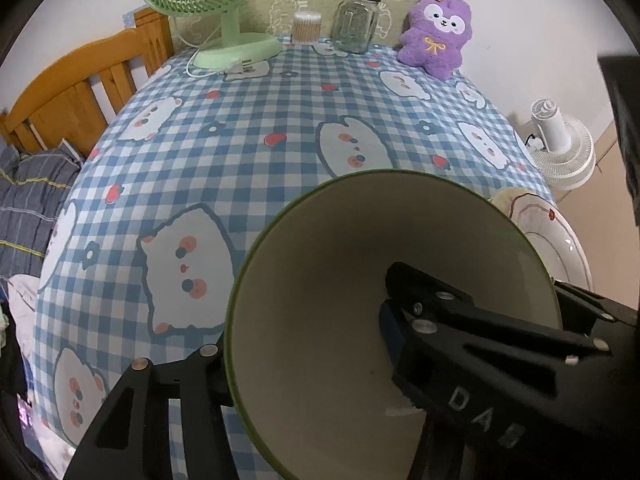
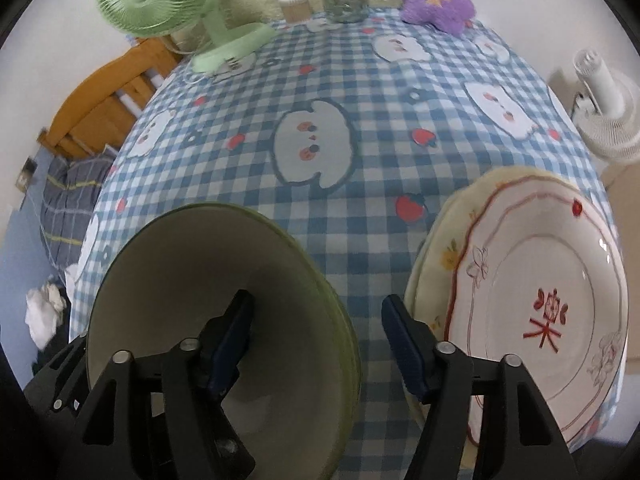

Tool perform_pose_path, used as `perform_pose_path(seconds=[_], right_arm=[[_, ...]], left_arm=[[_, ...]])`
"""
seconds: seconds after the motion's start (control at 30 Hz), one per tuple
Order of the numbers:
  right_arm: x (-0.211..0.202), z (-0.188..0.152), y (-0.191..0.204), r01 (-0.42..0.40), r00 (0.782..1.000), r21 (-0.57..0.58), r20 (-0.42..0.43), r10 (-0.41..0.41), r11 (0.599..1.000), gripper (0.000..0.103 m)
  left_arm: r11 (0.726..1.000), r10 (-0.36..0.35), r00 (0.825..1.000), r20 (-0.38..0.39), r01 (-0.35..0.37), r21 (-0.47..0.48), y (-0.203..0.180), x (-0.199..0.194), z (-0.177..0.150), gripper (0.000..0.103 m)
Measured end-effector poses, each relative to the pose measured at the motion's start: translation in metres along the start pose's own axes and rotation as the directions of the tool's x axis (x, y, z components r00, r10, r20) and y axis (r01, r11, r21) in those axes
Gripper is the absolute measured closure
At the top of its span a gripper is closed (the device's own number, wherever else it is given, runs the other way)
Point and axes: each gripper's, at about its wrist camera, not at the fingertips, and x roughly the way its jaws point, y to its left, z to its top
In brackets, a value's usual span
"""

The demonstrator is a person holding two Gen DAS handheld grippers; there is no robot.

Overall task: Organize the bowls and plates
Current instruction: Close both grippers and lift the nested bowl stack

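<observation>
A green bowl [image 1: 360,280] with a pale inside stands on the checked tablecloth [image 1: 240,140] close under both cameras. My left gripper [image 1: 304,308] is open astride the bowl's left wall, one finger outside it and the other deep inside, away from that wall. In the right wrist view the same bowl [image 2: 192,264] sits at the lower left. My right gripper [image 2: 316,300] is open astride its right rim, with the left finger inside and the right finger over the cloth. A white plate with red trim [image 2: 552,264] lies on a yellowish plate at the right, also visible as a plate [image 1: 548,232] behind the bowl.
Along the table's far edge stand a green fan [image 1: 224,8], a cotton-swab tub [image 1: 307,28], a glass jar [image 1: 356,20] and a purple plush toy [image 1: 436,36]. A white fan [image 1: 560,148] stands beyond the table's right edge. A wooden bed frame [image 1: 80,92] is on the left.
</observation>
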Motion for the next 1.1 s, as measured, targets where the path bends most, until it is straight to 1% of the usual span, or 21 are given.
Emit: perform_pose_path(seconds=[0.2,0.37,0.43,0.53,0.8,1.1], right_arm=[[-0.001,0.000,0.003,0.016,1.000,-0.005,-0.005,-0.016,1.000,0.050],[-0.007,-0.004,0.008,0.053,0.998,0.006,0.015,-0.053,0.999,0.050],[-0.008,-0.004,0.009,0.064,0.998,0.019,0.018,-0.065,0.998,0.050],[-0.011,-0.003,0.010,0.062,0.998,0.045,0.021,-0.063,0.997,0.050],[-0.033,0.007,0.020,0.081,0.995,0.060,0.052,-0.084,0.995,0.050],[-0.063,0.017,0.031,0.089,0.990,0.070,0.102,-0.096,0.994,0.050]], left_arm=[[1.000,-0.018,1.000,-0.022,0.018,0.003,0.002,0.001,0.002,0.045],[0.998,-0.056,0.998,-0.022,0.056,0.018,0.006,-0.002,0.001,0.045],[0.997,-0.067,0.997,-0.023,0.068,0.028,0.007,-0.003,0.002,0.046],[0.997,-0.065,0.998,-0.021,0.066,0.049,0.006,-0.007,0.004,0.046],[0.994,-0.080,0.997,0.000,0.080,0.079,0.008,-0.027,0.017,0.046],[0.991,-0.090,0.995,0.050,0.085,0.101,0.008,-0.057,0.031,0.046]])
